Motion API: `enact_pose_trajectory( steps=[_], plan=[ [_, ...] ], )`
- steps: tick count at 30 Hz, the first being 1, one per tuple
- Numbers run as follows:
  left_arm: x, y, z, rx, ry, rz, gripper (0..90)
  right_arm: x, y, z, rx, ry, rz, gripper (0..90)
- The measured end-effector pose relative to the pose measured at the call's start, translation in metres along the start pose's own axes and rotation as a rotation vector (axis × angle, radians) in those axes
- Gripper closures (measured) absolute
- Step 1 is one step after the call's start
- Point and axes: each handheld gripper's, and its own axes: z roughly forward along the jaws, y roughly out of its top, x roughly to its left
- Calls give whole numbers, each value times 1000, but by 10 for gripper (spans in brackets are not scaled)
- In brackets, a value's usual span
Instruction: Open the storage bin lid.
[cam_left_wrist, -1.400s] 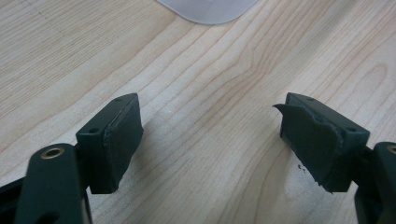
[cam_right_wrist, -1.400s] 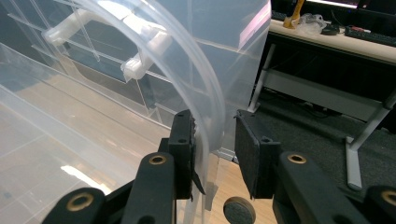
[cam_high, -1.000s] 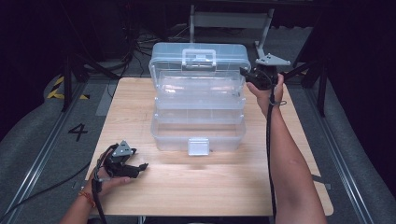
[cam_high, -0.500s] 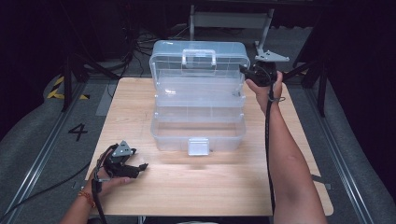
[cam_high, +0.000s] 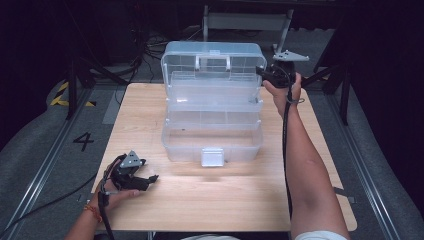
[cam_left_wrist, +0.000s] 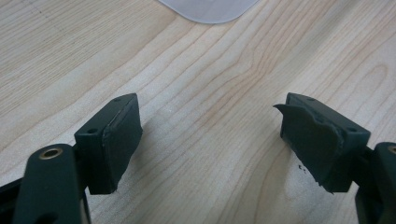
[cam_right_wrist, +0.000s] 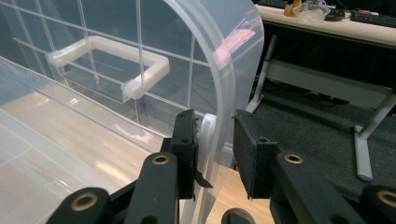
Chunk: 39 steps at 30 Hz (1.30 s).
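A clear plastic toolbox (cam_high: 212, 135) with stepped trays stands open in the middle of the wooden table (cam_high: 145, 115). Its lid (cam_high: 212, 52) is raised at the back, with a white handle (cam_right_wrist: 107, 51) on it. My right gripper (cam_high: 262, 74) is at the lid's right end. In the right gripper view it (cam_right_wrist: 215, 140) is shut on the lid's curved rim (cam_right_wrist: 224, 70), which runs between the two pads. My left gripper (cam_high: 152, 179) rests on the table at the front left. It (cam_left_wrist: 210, 121) is open, with bare wood between the jaws.
A white latch (cam_high: 212, 156) hangs on the box's front wall, and its rounded corner (cam_left_wrist: 210, 9) lies just ahead of the left jaws. Metal frame legs (cam_right_wrist: 369, 135) and dark floor lie beyond the table's far right edge. Cables trail from both grippers.
The right gripper has edged slightly up and back with the lid's rim in it, and the lid stands a little more upright. The left gripper has not moved.
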Motion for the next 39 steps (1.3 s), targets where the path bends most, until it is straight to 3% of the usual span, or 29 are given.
enact_pose_trajectory(
  steps=[9, 14, 21, 32, 35, 39],
  plan=[
    [0, 0, 0, 4, 2, 0, 210, -4, 5, 9, 23, -8, 4, 726],
    [0, 0, 0, 2, 2, -1, 210, -11, 5, 12, 15, 15, 30, 766],
    [0, 0, -1, 5, 0, 1, 210, -15, 5, 22, 25, 12, 61, 765],
    [1, 0, 0, -1, -8, 5, 207, -20, 7, 31, 44, 25, 66, 762],
    [1, 1, 0, 6, -12, 6, 206, -22, 10, 39, 74, 9, 49, 759],
    [1, 1, 0, 5, -8, 10, 206, -25, 11, 45, 85, 10, 63, 761]
  ],
)
